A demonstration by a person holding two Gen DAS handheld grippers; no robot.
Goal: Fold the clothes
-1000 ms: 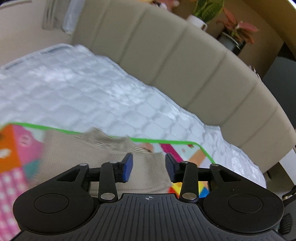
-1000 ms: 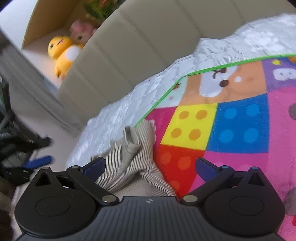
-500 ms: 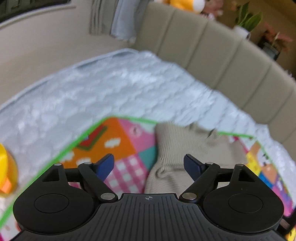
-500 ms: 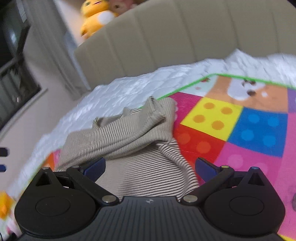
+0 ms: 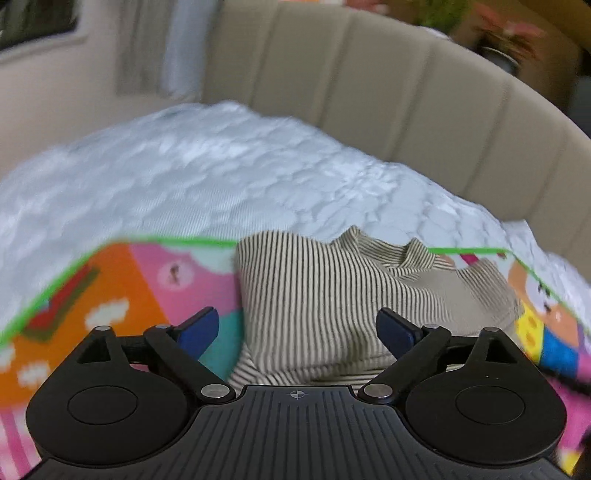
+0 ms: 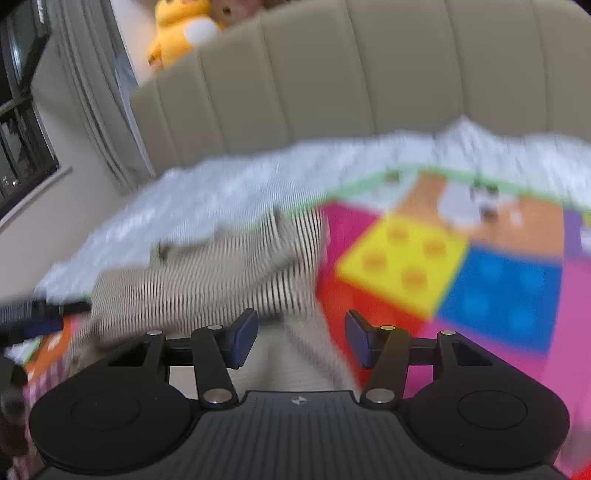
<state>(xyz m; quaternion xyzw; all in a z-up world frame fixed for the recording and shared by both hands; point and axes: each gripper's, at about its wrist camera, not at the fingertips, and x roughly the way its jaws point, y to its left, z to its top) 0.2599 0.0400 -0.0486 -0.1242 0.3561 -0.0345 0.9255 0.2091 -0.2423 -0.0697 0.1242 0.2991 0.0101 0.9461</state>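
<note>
A striped beige top (image 5: 314, 295) lies partly folded on a colourful play mat (image 5: 122, 280) spread over the bed's white quilt (image 5: 207, 177), close to the mat's far green edge, near the padded headboard (image 5: 369, 81). The left gripper (image 5: 297, 326) hovers over the top's near side, its jaws spread wide and holding nothing. The right gripper (image 6: 301, 338) hangs above the garment's right edge, jaws parted with nothing between them; that view is blurred.

A home bedroom is showing here: a white quilted mattress (image 5: 207, 177) is lying against a padded beige headboard (image 6: 332, 74), with a colourful children's play mat (image 6: 480, 266) spreading over it, plush toys (image 6: 177, 29) sitting behind, curtains (image 6: 92, 92) hanging by a window (image 6: 18, 122).
</note>
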